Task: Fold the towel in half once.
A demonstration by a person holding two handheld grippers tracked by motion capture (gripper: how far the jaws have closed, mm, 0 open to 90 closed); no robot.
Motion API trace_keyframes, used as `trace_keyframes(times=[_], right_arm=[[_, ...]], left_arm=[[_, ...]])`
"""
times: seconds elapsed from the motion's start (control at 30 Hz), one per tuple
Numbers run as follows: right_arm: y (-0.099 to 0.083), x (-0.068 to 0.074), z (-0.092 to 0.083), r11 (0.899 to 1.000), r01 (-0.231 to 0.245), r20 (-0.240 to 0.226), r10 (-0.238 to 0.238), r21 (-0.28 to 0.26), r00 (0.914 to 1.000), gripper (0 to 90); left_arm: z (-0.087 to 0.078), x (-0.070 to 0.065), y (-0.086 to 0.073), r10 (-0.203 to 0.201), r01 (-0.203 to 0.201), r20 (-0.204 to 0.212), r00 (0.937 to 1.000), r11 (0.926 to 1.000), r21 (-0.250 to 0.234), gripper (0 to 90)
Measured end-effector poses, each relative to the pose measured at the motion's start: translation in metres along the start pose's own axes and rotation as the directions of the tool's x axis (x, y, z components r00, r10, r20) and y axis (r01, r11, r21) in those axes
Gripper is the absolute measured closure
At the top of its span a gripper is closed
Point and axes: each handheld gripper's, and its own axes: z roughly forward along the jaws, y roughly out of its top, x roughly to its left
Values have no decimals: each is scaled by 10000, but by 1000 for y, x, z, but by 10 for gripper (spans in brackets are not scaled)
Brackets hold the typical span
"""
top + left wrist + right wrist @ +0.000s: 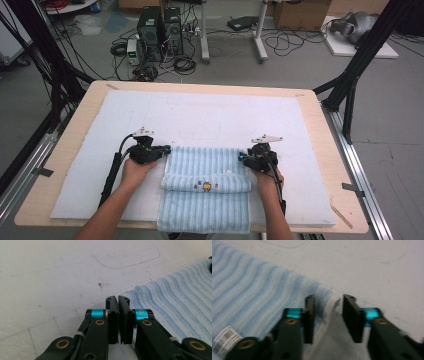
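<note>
Two grippers sit at the far corners of a blue striped towel (205, 187) on the white mat (200, 117) — its near part is already rolled up. The left gripper (118, 300) is closed with nothing in it. The right gripper (327, 305) is a bit open around its corner, not pinching yet. Next, I think — both must pinch a corner and fold.

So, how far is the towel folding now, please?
One fold looks done: the near part of the blue striped towel is doubled into a rolled band across its middle. In hand: both grippers sit at the far corners; the left gripper is shut beside its corner, the right gripper has a raised corner between open jaws. Left: folding the far part over.
</note>
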Motion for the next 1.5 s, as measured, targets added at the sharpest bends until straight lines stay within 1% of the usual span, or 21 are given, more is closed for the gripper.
trace_keyframes(times=[0.03, 0.1, 0.3, 0.37, 0.47, 0.53, 0.57, 0.63, 0.7, 0.73, 0.8, 0.87, 0.97, 1.03, 1.07, 1.13, 1.2, 1.27, 1.33, 1.4, 1.5], right_arm=[[1, 2, 0, 9999, 143, -200, -141, 62, 9997, 828], [4, 11, 2, 9953, 958, 147, -960, 164, 9953, 855], [19, 1, 7, 9952, 957, 253, -952, -199, 9951, 865], [29, -3, 11, 9951, 883, 315, -869, -443, 9957, 865], [45, -9, 19, 9930, 883, 395, -854, -787, 9956, 864], [55, -12, 25, 9898, 1034, 402, -999, -975, 9942, 864], [59, -14, 29, 9891, 1046, 399, -1009, -1033, 9941, 864], [67, -19, 35, 9895, 1079, 408, -1044, -967, 9937, 864], [71, -21, 42, 9917, 1035, 522, -997, -764, 9936, 861], [71, -21, 45, 9928, 941, 522, -903, -743, 9945, 847], [69, -22, 47, 9960, 657, 464, -629, -610, 9969, 681], [67, -22, 42, 9962, 486, 462, -454, -716, 9979, 583], [65, -23, 30, 9941, 294, 92, -286, -1048, 9995, 556], [62, -20, 26, 9944, 393, -370, -431, -977, 9984, 552], [60, -18, 24, 9954, 317, -773, -387, -906, 9963, 550], [54, -12, 21, 9950, 448, -1190, -552, -889, 9914, 544], [48, -7, 19, 9959, 495, -1687, -617, -751, 9837, 543], [42, -1, 19, 9965, 711, -1986, -784, -435, 9769, 540], [40, 5, 18, 9951, 991, -1995, -967, 20, 9751, 539], [40, 9, 15, 9918, 1274, -1971, -1222, 139, 9728, 560], [39, 13, 15, 9869, 1528, -1874, -1409, 508, 9721, 616]], left_arm=[[1, 1, 2, -29, 28, 44, 10000, 10000, 61, 876], [1, 3, 4, -92, 93, 44, 9999, 10000, -26, 882], [6, 12, 30, 35, -49, -344, 9994, 9992, -409, 883], [10, 18, 36, -204, 169, -471, 9987, 9972, -722, 883], [17, 29, 44, -379, 339, -654, 9971, 9975, -622, 883], [19, 35, 48, -546, 453, -804, 9953, 9925, -1138, 883], [20, 39, 50, -697, 606, -784, 9945, 9917, -1136, 883], [24, 43, 54, -633, 554, -761, 9951, 9933, -1016, 883], [26, 44, 54, -708, 616, -705, 9950, 9904, -1241, 880], [27, 43, 53, -699, 601, -754, 9947, 9902, -1258, 857], [27, 44, 52, -988, 916, -654, 9930, 9902, -1055, 629], [23, 43, 50, -965, 912, -507, 9940, 9910, -980, 517], [15, 35, 46, -743, 726, -112, 9972, 9911, -1116, 514], [13, 28, 44, -540, 562, 282, 9981, 9950, -824, 513], [11, 23, 41, -530, 573, 502, 9973, 9944, -893, 520], [9, 15, 35, -477, 550, 787, 9958, 9941, -937, 568], [10, 7, 30, -267, 310, 1049, 9941, 9987, -395, 596], [12, -1, 25, -17, 21, 1139, 9935, 10000, -33, 610], [10, -5, 19, -168, 162, 1116, 9936, 9998, 70, 641], [11, -8, 15, -152, 103, 1048, 9944, 9988, 471, 647], [8, -13, 11, -15, -20, 827, 9966, 9991, 422, 678]])
